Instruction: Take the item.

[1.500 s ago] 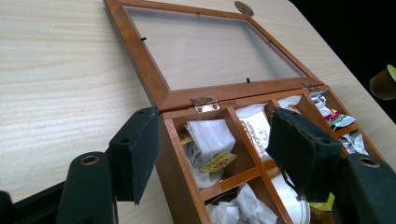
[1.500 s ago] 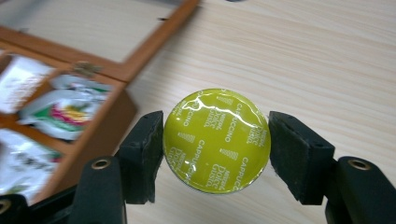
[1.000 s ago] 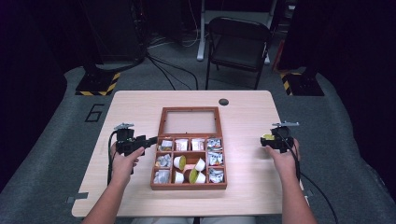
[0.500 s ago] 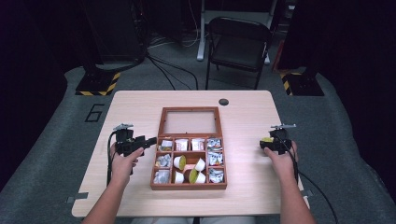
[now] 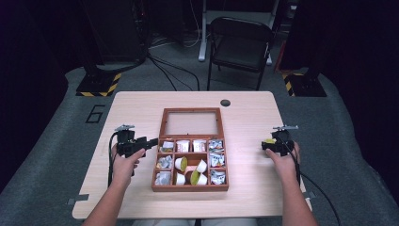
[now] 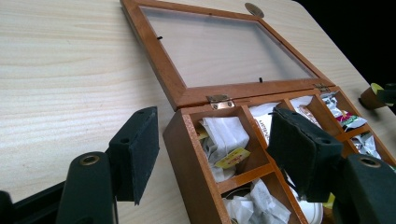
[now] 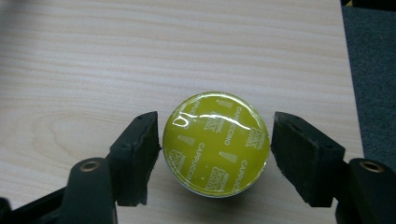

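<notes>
Right tool (image 7: 215, 149) just opening, yellow capsule (image 7: 215, 142) between jaws — on table (image 7: 93, 70)

One wooden box (image 5: 190, 183) with nine compartments lies open on one table (image 5: 141, 103). Two grippers (image 5: 141, 143) are in view. One yellow-lidded capsule (image 7: 215, 142) stands apart from the box.

Looks like a lab or recording studio: dark curtained walls, grey carpeted floor (image 5: 56, 155) with loose black cables (image 5: 174, 70), yellow-black hazard-striped stand bases (image 5: 96, 87), far black folding chair (image 5: 240, 44), pale wooden table (image 5: 136, 108).
</notes>
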The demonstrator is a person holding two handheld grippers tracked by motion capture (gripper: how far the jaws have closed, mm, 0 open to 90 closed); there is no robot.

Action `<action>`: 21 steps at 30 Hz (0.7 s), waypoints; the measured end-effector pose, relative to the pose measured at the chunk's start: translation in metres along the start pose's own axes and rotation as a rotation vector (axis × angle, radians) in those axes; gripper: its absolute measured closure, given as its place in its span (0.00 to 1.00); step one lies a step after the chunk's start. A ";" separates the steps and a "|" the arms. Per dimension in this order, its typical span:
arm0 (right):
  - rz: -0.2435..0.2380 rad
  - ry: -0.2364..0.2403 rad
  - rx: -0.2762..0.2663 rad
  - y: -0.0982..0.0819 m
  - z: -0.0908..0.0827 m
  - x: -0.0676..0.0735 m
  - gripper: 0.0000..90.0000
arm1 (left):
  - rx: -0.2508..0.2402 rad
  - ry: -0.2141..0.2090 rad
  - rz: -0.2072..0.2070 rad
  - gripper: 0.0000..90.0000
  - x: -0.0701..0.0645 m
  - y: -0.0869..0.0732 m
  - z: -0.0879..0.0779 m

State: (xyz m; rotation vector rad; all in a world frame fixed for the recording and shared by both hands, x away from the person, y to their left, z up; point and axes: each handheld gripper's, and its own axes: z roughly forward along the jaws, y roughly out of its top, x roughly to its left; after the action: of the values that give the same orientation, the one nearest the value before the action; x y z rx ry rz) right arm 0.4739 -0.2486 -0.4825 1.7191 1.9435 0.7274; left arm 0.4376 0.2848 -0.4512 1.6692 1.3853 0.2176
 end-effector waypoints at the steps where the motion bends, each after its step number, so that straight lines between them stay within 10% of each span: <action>1: -0.009 -0.003 -0.013 0.000 -0.001 -0.001 0.34 | 0.000 0.000 0.001 0.37 0.000 0.000 0.000; 10: -0.018 -0.017 -0.108 0.008 -0.017 0.008 0.33 | -0.011 0.010 0.009 0.37 0.000 0.001 0.002; 21: -0.115 0.108 -0.097 0.019 -0.023 0.050 0.36 | 0.003 0.007 0.033 0.37 -0.002 0.000 0.000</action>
State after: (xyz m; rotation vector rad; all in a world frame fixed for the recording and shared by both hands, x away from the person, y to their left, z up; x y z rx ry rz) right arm 0.4668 -0.1996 -0.4517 1.5261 2.0253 0.8724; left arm 0.4372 0.2831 -0.4508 1.6964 1.3645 0.2413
